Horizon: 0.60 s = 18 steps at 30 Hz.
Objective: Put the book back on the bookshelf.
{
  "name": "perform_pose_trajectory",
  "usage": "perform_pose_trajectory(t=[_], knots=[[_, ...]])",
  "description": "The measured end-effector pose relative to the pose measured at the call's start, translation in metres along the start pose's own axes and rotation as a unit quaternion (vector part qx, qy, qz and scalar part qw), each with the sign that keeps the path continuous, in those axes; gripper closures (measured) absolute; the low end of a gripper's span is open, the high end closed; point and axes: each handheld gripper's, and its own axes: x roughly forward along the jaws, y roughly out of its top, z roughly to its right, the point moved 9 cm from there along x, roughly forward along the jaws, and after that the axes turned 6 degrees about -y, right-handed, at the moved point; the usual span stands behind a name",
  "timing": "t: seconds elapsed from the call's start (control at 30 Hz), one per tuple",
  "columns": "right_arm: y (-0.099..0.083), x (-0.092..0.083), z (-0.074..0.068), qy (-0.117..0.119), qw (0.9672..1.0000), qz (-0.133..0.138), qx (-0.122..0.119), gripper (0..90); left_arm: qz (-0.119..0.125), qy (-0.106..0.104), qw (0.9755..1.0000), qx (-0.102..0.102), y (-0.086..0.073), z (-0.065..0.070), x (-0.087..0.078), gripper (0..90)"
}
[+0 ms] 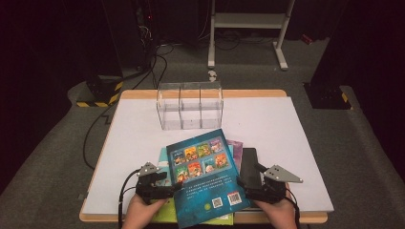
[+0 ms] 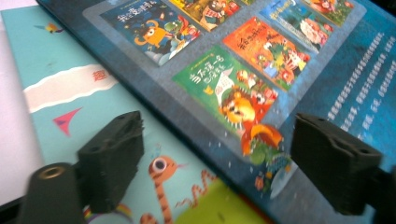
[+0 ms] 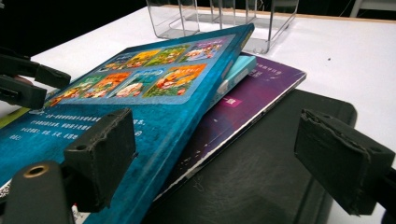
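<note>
Blue picture book [image 1: 206, 171], back cover up, lying tilted on top of a small pile of books at the near edge of the table, between the two grippers. Left gripper [image 1: 177, 185]: jaws spread wide, astride the book's left edge, gripping nothing. Right gripper [image 1: 240, 181]: jaws likewise wide apart, at the book's right edge above a black book [image 1: 250, 162], holding nothing. The back cover bears a grid of small cover pictures with Chinese titles, too small to read with certainty, a block of pale Chinese text, and a QR code and a barcode near its lower edge. Beneath it lie a turquoise book [image 2: 70, 98] showing a cartoon snake and a purple book [image 3: 261, 88]. Further off stands a clear plastic organiser [image 1: 190, 106] with three compartments. The white table [image 1: 286, 124] has a wooden rim; grey carpet, cables and a white stand [image 1: 248, 24] lie beyond, in a dark room.
</note>
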Motion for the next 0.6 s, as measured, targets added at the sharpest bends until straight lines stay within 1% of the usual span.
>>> perform_pose_trajectory(t=[0.03,0.07,0.1,0.13,0.17,0.2,0.23,0.27,0.3,0.33,0.43,0.47,0.5,0.53,0.6], knots=[[0.0,0.0,-0.001,0.0,1.0,-0.001,-0.001,12.4,-0.003,-0.007,0.9999,0.007,0.001,0.005,0.002,24.0],[0.0,0.0,-0.002,-0.001,1.0,0.0,-0.003,12.5,-0.006,0.004,0.9999,0.013,0.003,0.007,0.005,22.7],[0.001,0.0,-0.003,0.001,1.0,0.001,-0.004,12.7,-0.006,0.013,0.9996,0.023,0.005,0.008,0.007,19.6],[0.001,0.0,-0.004,0.001,1.0,0.002,-0.006,12.8,-0.005,0.014,0.9996,0.023,0.006,0.01,0.009,18.8],[0.002,0.0,-0.005,0.001,1.0,0.003,-0.006,12.8,-0.002,0.013,0.9997,0.022,0.008,0.011,0.011,18.8],[0.002,0.0,-0.005,0.003,1.0,0.005,-0.006,13.7,0.0,0.008,0.9996,0.026,0.011,0.013,0.015,19.1],[0.002,0.0,-0.005,0.003,1.0,0.005,-0.006,13.7,0.0,0.008,0.9996,0.026,0.011,0.013,0.015,19.2],[0.003,0.0,-0.002,0.0,0.9999,0.011,-0.003,14.7,-0.002,0.007,0.9996,0.029,0.013,0.015,0.018,19.6],[0.003,0.0,-0.002,0.0,0.9999,0.011,-0.003,14.7,-0.006,0.005,0.9995,0.03,0.015,0.016,0.02,19.6],[0.003,0.0,0.0,0.002,1.0,0.01,0.001,15.1,-0.01,0.005,0.9994,0.034,0.018,0.017,0.022,19.8],[0.003,-0.001,0.008,0.007,0.9998,0.004,0.016,18.3,-0.025,-0.006,0.9986,0.046,0.029,0.02,0.032,20.6],[0.003,-0.002,0.009,0.008,0.9998,0.002,0.019,19.9,-0.027,-0.008,0.9984,0.049,0.031,0.02,0.035,21.0],[0.003,-0.003,0.01,0.01,0.9998,0.002,0.02,21.2,-0.024,-0.011,0.9986,0.046,0.034,0.02,0.038,21.5],[0.003,-0.003,0.01,0.014,0.9997,-0.001,0.022,23.1,-0.023,-0.013,0.9985,0.047,0.037,0.02,0.04,22.5],[0.002,-0.004,0.01,0.02,0.9994,-0.007,0.026,25.9,-0.024,-0.013,0.9983,0.051,0.039,0.019,0.04,23.5]])
